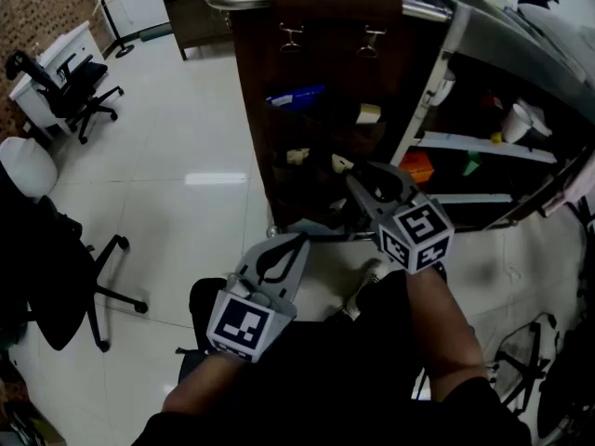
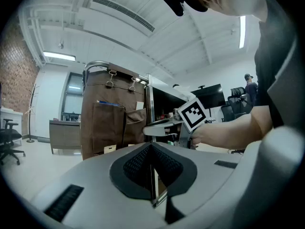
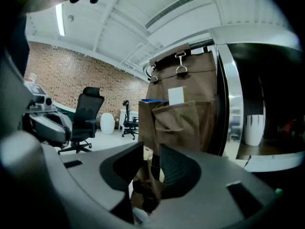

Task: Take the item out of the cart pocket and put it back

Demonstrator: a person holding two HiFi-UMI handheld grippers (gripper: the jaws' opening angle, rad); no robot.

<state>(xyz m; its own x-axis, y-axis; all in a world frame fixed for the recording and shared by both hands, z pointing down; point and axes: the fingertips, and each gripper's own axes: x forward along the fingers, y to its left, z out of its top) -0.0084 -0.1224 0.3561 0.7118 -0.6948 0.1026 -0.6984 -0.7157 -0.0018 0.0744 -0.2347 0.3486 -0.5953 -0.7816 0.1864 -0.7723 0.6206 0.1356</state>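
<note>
A brown fabric pocket organiser (image 1: 316, 72) hangs by two clips on the end of a cart (image 1: 483, 45). Its pockets hold a blue item (image 1: 296, 95), a cream card (image 1: 369, 112) and small pale items (image 1: 297, 156). My right gripper (image 1: 367, 178) is at the lower pockets, jaws open. A small cream item (image 1: 341, 163) sits at its tips. In the right gripper view the right gripper (image 3: 151, 156) shows a gap with pocket fabric (image 3: 183, 113) and a pale bit behind it; contact cannot be judged. My left gripper (image 1: 290, 245) hangs back below, shut and empty, as the left gripper (image 2: 151, 151) shows in its own view.
The cart's side shelves (image 1: 483, 147) hold an orange object (image 1: 418, 167) and a white bottle (image 1: 521, 119). Black office chairs stand on the white floor at the left (image 1: 46, 268) and far left (image 1: 79, 86). A dark desk (image 1: 191, 12) stands behind.
</note>
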